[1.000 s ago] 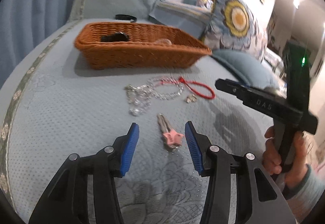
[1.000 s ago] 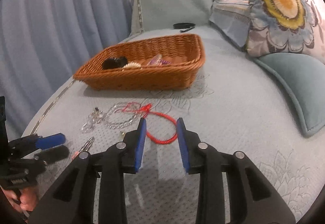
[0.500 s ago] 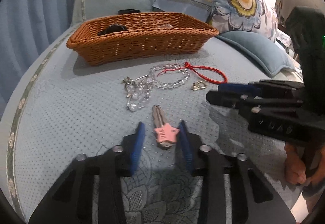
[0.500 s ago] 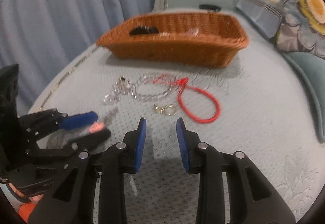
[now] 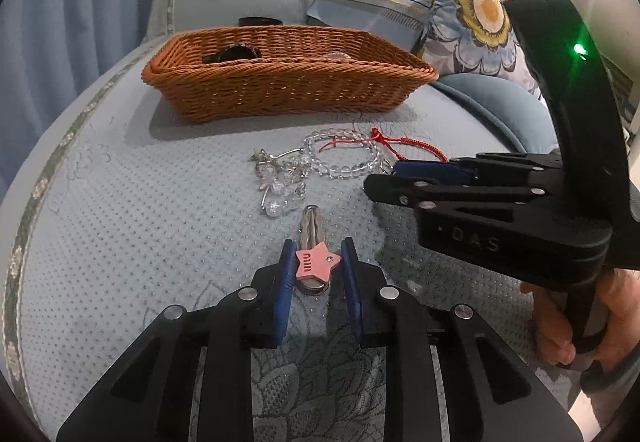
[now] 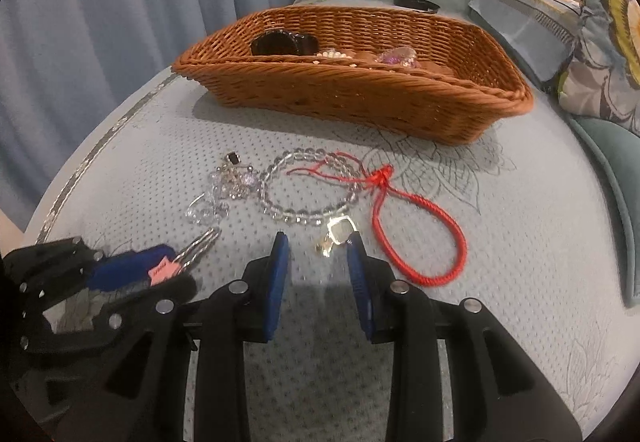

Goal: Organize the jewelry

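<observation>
In the lower centre of the left wrist view, our left gripper has its blue pads closed against the two sides of the pink star hair clip, which lies on the light blue bedspread. Our right gripper hangs with its jaws apart over the small gold charm, not touching it. Just above lie the clear bead bracelet and the red cord bracelet, and the wicker basket sits across the upper middle.
</observation>
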Action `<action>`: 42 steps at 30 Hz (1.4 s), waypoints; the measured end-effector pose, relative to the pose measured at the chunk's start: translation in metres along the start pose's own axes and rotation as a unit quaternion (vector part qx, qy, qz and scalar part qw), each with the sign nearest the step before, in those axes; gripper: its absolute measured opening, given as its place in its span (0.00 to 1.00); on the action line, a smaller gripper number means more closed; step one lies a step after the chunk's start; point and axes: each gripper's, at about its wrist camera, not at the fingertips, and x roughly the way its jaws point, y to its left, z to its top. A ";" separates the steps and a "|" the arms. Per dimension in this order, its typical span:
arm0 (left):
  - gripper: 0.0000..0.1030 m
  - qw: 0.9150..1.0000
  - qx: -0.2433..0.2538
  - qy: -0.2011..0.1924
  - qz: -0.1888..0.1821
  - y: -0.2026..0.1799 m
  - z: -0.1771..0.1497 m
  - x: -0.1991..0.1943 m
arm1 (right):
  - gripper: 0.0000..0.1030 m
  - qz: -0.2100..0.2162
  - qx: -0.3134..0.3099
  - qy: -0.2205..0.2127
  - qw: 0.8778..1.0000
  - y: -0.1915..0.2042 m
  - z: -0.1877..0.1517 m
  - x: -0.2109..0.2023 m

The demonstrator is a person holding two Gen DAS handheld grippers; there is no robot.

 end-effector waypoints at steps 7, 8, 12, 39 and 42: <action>0.21 1.000 0.000 -0.001 -0.001 0.000 0.000 -0.001 | 0.13 -0.027 -0.020 -0.010 0.999 0.011 -0.008 -0.006; 0.21 1.000 0.000 -0.002 -0.001 0.000 0.000 -0.001 | 0.10 -0.027 -0.018 -0.011 0.999 0.011 -0.011 -0.008; 0.21 1.000 0.000 -0.002 -0.002 0.000 0.000 -0.002 | 0.02 -0.021 -0.011 -0.015 1.000 0.007 -0.017 -0.012; 0.21 1.000 -0.012 -0.003 -0.020 0.004 0.000 -0.003 | 0.14 0.021 0.064 -0.003 0.998 -0.007 -0.013 -0.012; 0.21 1.000 -0.014 -0.004 -0.023 0.005 0.000 -0.003 | 0.26 0.020 0.067 -0.003 0.998 -0.002 -0.010 -0.011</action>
